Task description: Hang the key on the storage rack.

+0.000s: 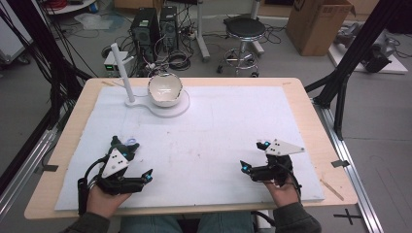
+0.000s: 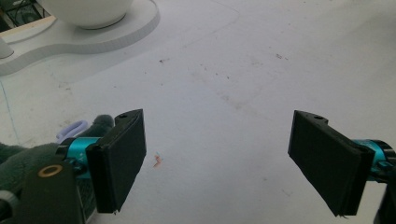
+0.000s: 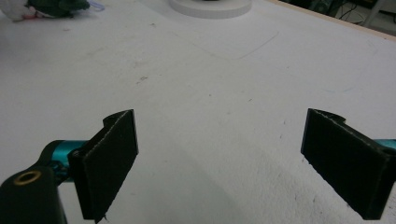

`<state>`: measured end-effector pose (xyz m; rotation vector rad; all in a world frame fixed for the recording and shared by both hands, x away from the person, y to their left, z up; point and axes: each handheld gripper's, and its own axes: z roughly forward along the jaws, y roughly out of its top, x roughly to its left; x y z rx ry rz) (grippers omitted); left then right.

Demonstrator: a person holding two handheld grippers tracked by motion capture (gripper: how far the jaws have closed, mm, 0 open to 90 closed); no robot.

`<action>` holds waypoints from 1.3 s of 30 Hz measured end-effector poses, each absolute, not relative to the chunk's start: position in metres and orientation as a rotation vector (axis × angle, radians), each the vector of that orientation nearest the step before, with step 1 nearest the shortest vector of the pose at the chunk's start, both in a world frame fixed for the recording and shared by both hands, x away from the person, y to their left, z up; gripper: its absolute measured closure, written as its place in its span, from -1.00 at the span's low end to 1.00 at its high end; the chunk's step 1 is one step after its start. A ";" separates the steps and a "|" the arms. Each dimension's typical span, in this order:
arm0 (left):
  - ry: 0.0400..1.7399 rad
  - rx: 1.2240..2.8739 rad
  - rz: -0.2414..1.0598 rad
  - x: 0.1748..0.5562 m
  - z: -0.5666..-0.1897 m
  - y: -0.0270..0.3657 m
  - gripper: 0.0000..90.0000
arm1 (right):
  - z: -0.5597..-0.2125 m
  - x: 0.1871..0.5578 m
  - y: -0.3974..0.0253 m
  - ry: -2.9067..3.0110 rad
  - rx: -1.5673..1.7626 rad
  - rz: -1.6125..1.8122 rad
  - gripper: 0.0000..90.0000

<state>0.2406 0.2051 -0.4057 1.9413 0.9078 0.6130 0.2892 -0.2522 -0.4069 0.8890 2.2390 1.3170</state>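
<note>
My left gripper point(image 1: 138, 163) rests open on the white mat at the near left; in the left gripper view point(image 2: 218, 135) only bare mat lies between its jaws. A dark green soft toy point(image 2: 21, 154) with a lavender loop point(image 2: 72, 129) lies just outside its left jaw, and the lavender loop point(image 1: 131, 142) shows beside that gripper from above. My right gripper point(image 1: 254, 156) sits open at the near right, its jaws point(image 3: 223, 130) wide apart over bare mat. The green toy point(image 3: 56, 7) appears far off at the top left of the right gripper view.
A white bowl point(image 1: 165, 90) stands on a round white base point(image 1: 180, 109) with an upright white post point(image 1: 121, 68) at the back left of the mat. The bowl point(image 2: 86, 11) and base point(image 2: 121, 35) lie ahead of the left gripper. Wooden table edges point(image 1: 320, 136) frame the mat.
</note>
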 end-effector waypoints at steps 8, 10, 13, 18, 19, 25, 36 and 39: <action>0.908 1.938 0.603 0.242 -0.405 0.205 -0.55 | -0.408 0.292 -0.250 2.254 0.879 1.312 -0.77; 0.904 1.940 0.600 0.242 -0.405 0.205 -0.55 | -0.408 0.292 -0.250 2.252 0.870 1.313 -0.77; 0.898 1.937 0.599 0.242 -0.402 0.204 -0.54 | -0.408 0.292 -0.251 2.244 0.870 1.314 -0.77; 0.883 1.938 0.592 0.242 -0.396 0.204 -0.53 | -0.408 0.290 -0.252 2.246 0.877 1.314 -0.77; 0.880 1.937 0.594 0.242 -0.394 0.204 -0.53 | -0.408 0.290 -0.252 2.246 0.878 1.316 -0.77; 0.875 1.927 0.625 0.242 -0.384 0.210 -0.52 | -0.407 0.289 -0.252 2.245 0.865 1.315 -0.77; 0.934 1.866 0.675 0.249 -0.370 0.237 -0.48 | -0.407 0.290 -0.250 2.251 0.860 1.314 -0.77; 0.961 1.848 0.685 0.251 -0.368 0.245 -0.48 | -0.408 0.289 -0.250 2.253 0.858 1.310 -0.77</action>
